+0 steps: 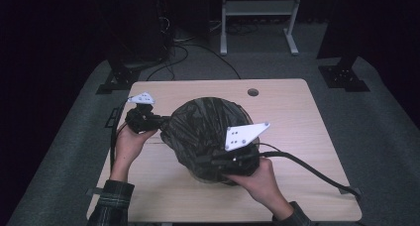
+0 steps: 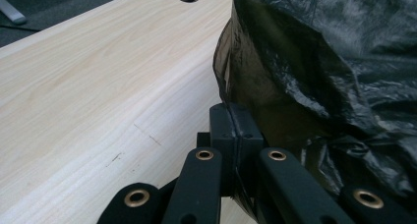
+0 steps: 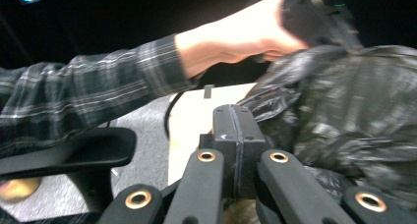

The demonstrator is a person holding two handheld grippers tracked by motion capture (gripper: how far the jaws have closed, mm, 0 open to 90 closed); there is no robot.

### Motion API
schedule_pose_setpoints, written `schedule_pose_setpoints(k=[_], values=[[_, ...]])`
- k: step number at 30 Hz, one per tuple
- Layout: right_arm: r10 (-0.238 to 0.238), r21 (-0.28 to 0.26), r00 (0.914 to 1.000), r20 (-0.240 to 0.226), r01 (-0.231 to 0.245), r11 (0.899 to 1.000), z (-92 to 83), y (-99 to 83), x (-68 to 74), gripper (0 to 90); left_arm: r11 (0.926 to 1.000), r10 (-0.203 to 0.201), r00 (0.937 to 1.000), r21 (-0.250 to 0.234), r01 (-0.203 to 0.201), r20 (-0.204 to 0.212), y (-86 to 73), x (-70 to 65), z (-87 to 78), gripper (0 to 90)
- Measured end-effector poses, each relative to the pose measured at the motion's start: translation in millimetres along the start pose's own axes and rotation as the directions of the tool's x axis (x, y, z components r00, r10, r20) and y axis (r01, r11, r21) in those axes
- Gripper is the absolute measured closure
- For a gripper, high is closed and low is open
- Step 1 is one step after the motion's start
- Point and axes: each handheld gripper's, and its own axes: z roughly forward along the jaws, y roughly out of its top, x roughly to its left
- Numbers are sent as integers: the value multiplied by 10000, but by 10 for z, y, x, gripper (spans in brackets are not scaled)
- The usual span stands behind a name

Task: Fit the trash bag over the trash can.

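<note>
Bin bag [image 1: 208,132] bulges at the table's [image 1: 297,117] centre; left gripper [image 1: 159,122] pinches its nine-o'clock edge, jaws pressed together on plastic. Right gripper [image 1: 210,161], jaws closed against each other, sits at five o'clock, touching the bag.

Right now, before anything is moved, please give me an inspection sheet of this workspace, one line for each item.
Surface: light wooden table with a round hole near the far edge; some small marks on the wood.
Job's things: black plastic bag, crumpled, draped over a rounded bin-like form in the middle of the table.
Clutter: nothing seen.
Grippers: left gripper, jaws shut on a fold at the black plastic bag's left side; right gripper, jaws shut at its near right side, nothing seen between them.
Cables: a black cable trails from the right gripper across the table.
Surroundings: grey carpet, white frame legs, dark stands.
</note>
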Motion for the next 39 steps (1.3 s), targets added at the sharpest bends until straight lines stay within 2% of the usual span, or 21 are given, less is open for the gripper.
schedule_pose_setpoints(k=[3, 5, 8, 12, 15, 18, 21, 24, 27, 32, 39], values=[[-201, 170, 9993, -316, 206, 9996, 132, -14, 94, 899, 10000, 1, 10000, 13, -1, -17, -2, -3, -1, 898], [-448, 469, 9983, -381, 465, 9978, 243, -43, 166, 899, 10000, 1, 10000, 14, -1, -37, -9, 4, -4, 898], [-457, 700, 9966, -687, 505, 9963, 361, -102, 230, 899, 10000, -59, 10000, 48, 59, -70, -23, 21, -13, 898], [-487, 1145, 9949, -886, 587, 9917, 476, -201, 288, 899, 9999, -106, 9999, 68, 106, -81, -44, 36, -12, 898], [-626, 1244, 9944, -849, 729, 9896, 480, -223, 312, 875, 9999, -90, 9999, 52, 91, -74, -45, 30, -17, 898], [-750, 910, 9950, -661, 809, 9926, 358, -165, 343, 750, 9999, -94, 9999, 48, 95, -88, -44, 27, -26, 898], [-920, 578, 9953, -316, 937, 9939, 189, -138, 358, 705, 9999, -114, 9999, 22, 114, -102, -52, 37, -39, 898], [-775, 180, 9969, 162, 772, 9968, -67, -181, 327, 677, 9999, -131, 9998, 12, 131, -120, -58, 42, -51, 898], [-567, 27, 9968, 559, 566, 9984, -251, -242, 292, 665, 9999, -147, 9998, -7, 147, -125, -63, 44, -55, 898], [-124, 16, 9883, 1521, 123, 9999, -542, -434, 164, 594, 9998, -199, 9997, 52, 199, -155, -65, 55, -52, 899], [545, 161, 9697, 2383, -601, 9981, -678, -782, -19, 490, 9996, -260, 9995, 137, 262, -153, -71, 72, -13, 900]])
